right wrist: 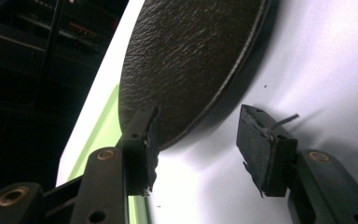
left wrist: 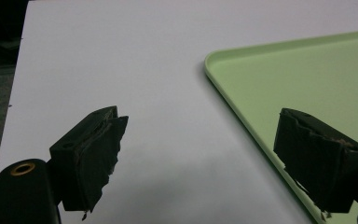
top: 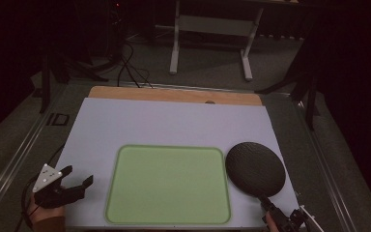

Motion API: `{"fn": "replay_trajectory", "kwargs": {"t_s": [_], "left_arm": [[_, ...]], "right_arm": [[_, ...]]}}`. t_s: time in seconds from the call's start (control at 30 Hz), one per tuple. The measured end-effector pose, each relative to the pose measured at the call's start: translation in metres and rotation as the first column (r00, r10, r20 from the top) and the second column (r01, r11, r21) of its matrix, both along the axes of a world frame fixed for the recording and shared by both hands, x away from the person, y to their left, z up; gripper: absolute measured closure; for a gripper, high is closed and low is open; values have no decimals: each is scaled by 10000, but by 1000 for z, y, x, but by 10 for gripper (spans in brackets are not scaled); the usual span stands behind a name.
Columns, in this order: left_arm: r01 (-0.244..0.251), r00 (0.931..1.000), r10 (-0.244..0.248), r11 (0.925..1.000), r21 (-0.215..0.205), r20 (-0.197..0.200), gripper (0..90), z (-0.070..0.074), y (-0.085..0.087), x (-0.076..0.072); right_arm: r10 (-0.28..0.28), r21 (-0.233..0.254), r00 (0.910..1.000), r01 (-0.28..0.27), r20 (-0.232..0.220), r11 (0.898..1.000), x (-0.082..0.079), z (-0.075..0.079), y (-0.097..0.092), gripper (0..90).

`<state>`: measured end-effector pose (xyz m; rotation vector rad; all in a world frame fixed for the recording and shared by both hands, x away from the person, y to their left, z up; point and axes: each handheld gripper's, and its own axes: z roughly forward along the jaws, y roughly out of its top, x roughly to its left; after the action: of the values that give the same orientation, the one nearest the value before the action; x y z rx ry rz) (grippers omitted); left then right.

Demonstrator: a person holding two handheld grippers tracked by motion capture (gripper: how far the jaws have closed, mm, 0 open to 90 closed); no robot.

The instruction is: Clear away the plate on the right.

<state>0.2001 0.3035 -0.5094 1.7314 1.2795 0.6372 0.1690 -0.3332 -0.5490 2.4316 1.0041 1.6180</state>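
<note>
— What's on the bench (top: pixel 125 121) from where you stand?

— A pale sheet covers nearly all of it, with a strip of wood showing along the far edge. A green tray (top: pixel 168 184) lies flat towards the near side, roughly in the middle, its near rim just short of the sheet's near edge. A round black textured disc (top: pixel 255 168) sits just right of the tray, close beside it or slightly over the rim; I cannot tell which.

— And the tools?

— The left tool (top: pixel 79 175) hovers at the near-left corner, jaws spread wide with nothing between them. In the left gripper view, one jaw stands over bare sheet and the other over the tray's (left wrist: pixel 307 84) rounded corner.

— The right one?

— The right tool (top: pixel 270 207) is at the near-right corner, partly cut off by the bottom of the high view. In the right gripper view its jaws stand apart, holding nothing, just short of the disc's (right wrist: pixel 186 60) near edge. The disc looks tilted there, a shadow beneath its rim.

— Room to move?

— Plenty of bare sheet behind and left of the tray. The right side is tight: the disc nearly reaches the sheet's right edge. Beyond the bench it is dark; I make out cables on the floor and a pale frame (top: pixel 212 29)
</note>
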Motion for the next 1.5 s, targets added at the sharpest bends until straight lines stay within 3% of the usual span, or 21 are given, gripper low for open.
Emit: {"fn": "replay_trajectory", "kwargs": {"t_s": [0.17,0.33,0.53,0.73,1.17,1.2,1.33,1.5], "left_arm": [[-16,10000,16,10000,-15,-13,149,0,0,0],[-21,10000,21,10000,-32,-6,149,-1,0,0],[-2,10000,2,10000,-14,-23,149,-1,0,0],[-3,10000,3,10000,-9,-20,149,-1,0,0],[33,10000,-33,10000,-7,-27,149,-1,0,1],[31,10000,-31,10000,-9,-36,149,-1,0,1],[30,10000,-30,10000,-6,-45,149,-1,0,1],[18,10000,-18,10000,-27,-30,149,-1,0,1]], "right_arm": [[-324,81,9993,322,172,9994,2,-4,3,527],[-696,592,9966,669,437,9960,5,-10,5,554],[-1211,857,9907,1156,621,9896,8,-13,6,591],[-1347,1138,9880,1256,761,9855,16,-16,7,631],[-1637,1548,9852,1540,514,9759,23,-21,10,717],[-1737,1696,9840,1647,397,9717,23,-23,8,783],[-1762,1911,9837,1665,352,9673,23,-24,7,792],[-1933,2430,9809,1830,190,9526,23,-25,6,811]]}}
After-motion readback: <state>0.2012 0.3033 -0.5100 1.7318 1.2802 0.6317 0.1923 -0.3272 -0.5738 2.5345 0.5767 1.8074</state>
